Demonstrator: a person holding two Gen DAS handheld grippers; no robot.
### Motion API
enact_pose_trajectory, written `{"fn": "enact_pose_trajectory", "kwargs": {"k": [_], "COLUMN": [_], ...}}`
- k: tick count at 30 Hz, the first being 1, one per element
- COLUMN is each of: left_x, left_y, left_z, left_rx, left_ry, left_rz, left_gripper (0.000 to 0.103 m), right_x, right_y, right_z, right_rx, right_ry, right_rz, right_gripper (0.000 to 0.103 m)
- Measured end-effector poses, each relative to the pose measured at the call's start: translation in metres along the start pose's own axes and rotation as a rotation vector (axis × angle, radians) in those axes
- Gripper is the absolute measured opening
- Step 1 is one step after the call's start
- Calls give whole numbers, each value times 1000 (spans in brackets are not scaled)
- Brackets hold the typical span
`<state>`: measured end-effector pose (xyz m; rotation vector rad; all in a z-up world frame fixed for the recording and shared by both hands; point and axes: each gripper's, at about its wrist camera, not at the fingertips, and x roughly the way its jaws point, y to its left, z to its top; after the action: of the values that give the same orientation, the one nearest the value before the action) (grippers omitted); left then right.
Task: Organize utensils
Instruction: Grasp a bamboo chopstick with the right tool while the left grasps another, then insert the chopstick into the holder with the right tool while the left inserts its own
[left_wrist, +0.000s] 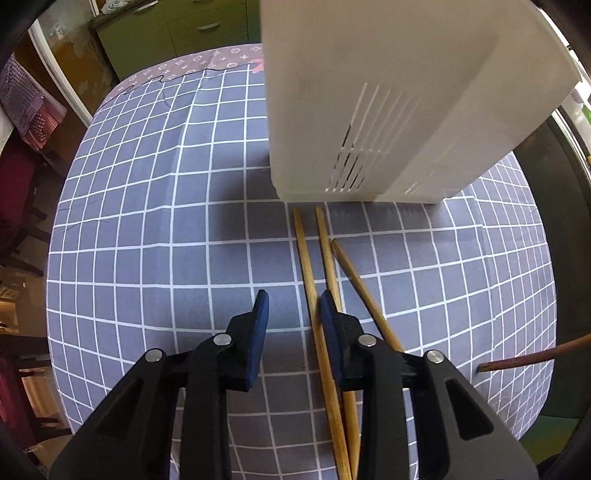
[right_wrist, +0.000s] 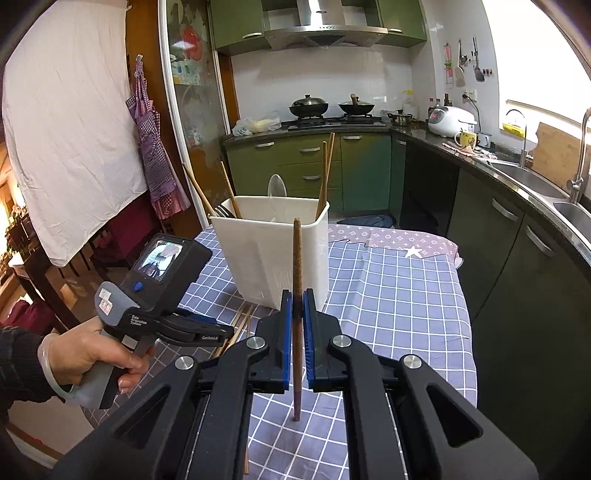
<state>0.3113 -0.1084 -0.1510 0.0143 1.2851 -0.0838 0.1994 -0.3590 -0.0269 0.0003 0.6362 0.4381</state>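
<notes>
Chopsticks (left_wrist: 317, 295), three pale bamboo ones, lie on the grey cloth (left_wrist: 147, 221) with its white grid, their far ends close under the white holder (left_wrist: 369, 110). At far left we see a white sheet (right_wrist: 70, 129) hung as a curtain and a purple checked apron (right_wrist: 151, 147) on its hook. Below them a hand (right_wrist: 92, 354) carries our left gripper (left_wrist: 291, 306), which points steeply down over the table. Its blue pads stand apart with nothing pressed between them; the right pad sits over the bamboo chopsticks, the left over bare cloth. Moving right, the holder stands on the table, slotted low on its walls. From it we count four chopsticks, two leaning left and two right, plus a clear spoon (right_wrist: 277, 188) and fork tines (right_wrist: 223, 211) at the left corner. In front of it our right gripper (right_wrist: 297, 332) is clamped on one dark brown chopstick (right_wrist: 297, 258), held almost upright, its top level with the holder's rim and its lower end hanging above the cloth. Behind are green cabinets (right_wrist: 310, 162) and two woks (right_wrist: 332, 105) under a steel hood. Further right a rice cooker (right_wrist: 450, 120) and a yellow mug (right_wrist: 466, 139) sit on the dark counter, with a steel sink (right_wrist: 532, 181) at the edge.
</notes>
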Motion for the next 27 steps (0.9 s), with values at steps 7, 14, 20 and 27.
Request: {"fn": "enact_pose_trajectory", "kwargs": {"k": [7,14,20,27], "left_x": [2,-40,-103,-166], "left_y": [-2,7,15,32], "left_z": [5,-2,-24,-49], "left_rx": [2,17,55,85], "left_ry": [-5,-114,-273,-440], "left_rz": [-18,-41,-49,-43], "left_gripper": [7,6,6,6], "right_x": [-1,0,2,5], "right_y": [-1,0,1,0], "right_z": [-1,-2,-1,0], "right_rx": [1,0,1,4], "right_ry": [4,14,19,26], "right_rz": [-8,-15,-23,-30], "right_gripper": [7,7,7,7]}}
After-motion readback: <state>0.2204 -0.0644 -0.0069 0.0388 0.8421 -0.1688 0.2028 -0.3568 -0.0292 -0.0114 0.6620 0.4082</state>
